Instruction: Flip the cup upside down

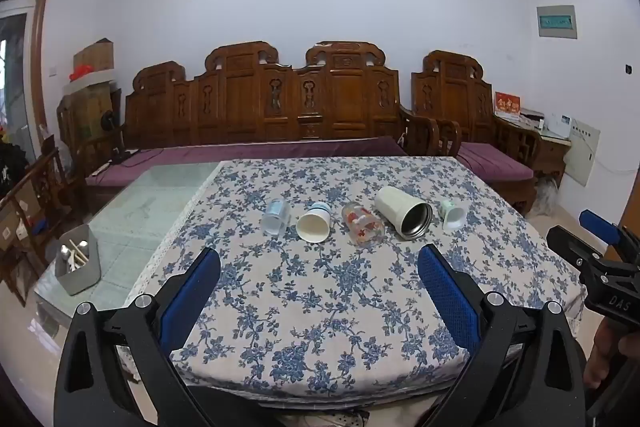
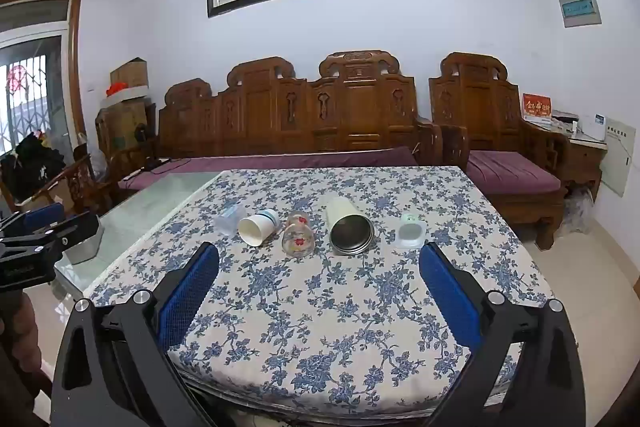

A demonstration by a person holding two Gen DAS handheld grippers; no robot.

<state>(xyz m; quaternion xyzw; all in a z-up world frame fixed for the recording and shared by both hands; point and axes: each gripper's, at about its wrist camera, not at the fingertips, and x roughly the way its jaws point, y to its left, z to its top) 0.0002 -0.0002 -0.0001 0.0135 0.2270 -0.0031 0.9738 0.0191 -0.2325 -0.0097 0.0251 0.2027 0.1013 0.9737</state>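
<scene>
Five cups lie on their sides across the floral tablecloth (image 1: 320,307), from a clear plastic cup (image 1: 276,217) (possibly lidded) to a small white cup (image 1: 454,215), while the left gripper (image 1: 320,291) and right gripper (image 2: 320,291) hover spread wide, empty, before the first grasp.

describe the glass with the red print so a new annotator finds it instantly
On the blue-floral tablecloth, five cups lie on their sides in a row. The glass with the red print is the middle one, between the white paper cup and the big cream tumbler. Only it is clear with red patterns.
</scene>
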